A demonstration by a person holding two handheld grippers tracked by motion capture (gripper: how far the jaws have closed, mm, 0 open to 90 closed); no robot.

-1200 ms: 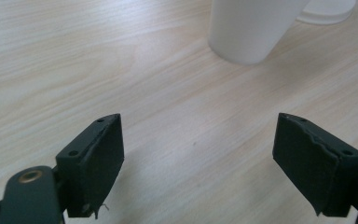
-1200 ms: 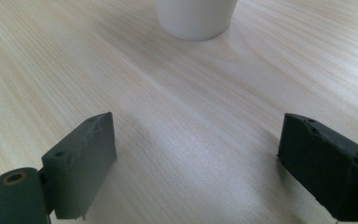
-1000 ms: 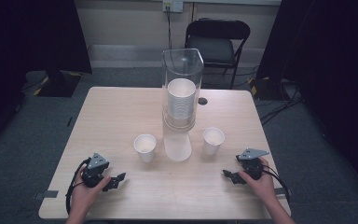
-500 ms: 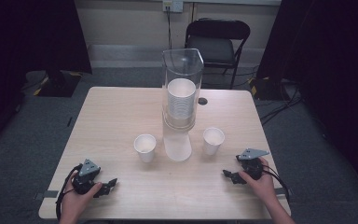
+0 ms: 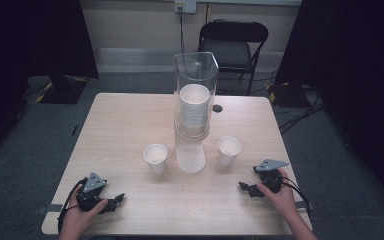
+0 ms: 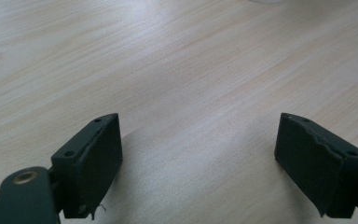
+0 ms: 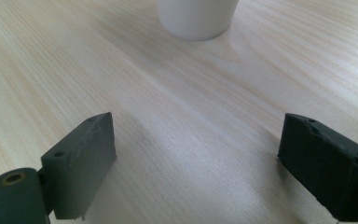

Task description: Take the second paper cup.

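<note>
My left tongs sit low at the near left corner of the surface, jaws spread wide with only bare wood grain between them in the left gripper view; they have just been opening a little further, and nothing is between them. My right tongs rest at the near right side, also released, jaws well apart over bare wood. In the right gripper view a white cup's base stands ahead of the jaws, apart from them and untouched.

From the high view, that cup is the right paper cup, upright, just right of the dispenser's foot. I can see into its mouth, and it looks white inside with no contents I can make out. The left paper cup stands upright on the other side of the foot, nearer my left tongs but well apart from them; its inside also looks plain white.

Between the two cups is the clear cup dispenser, a tall transparent tube on a white base. Inside the tube is a stack of white cups, nested, filling its lower half; the upper half is see-through.

Beyond the far edge of the surface stands a black folding chair.
</note>
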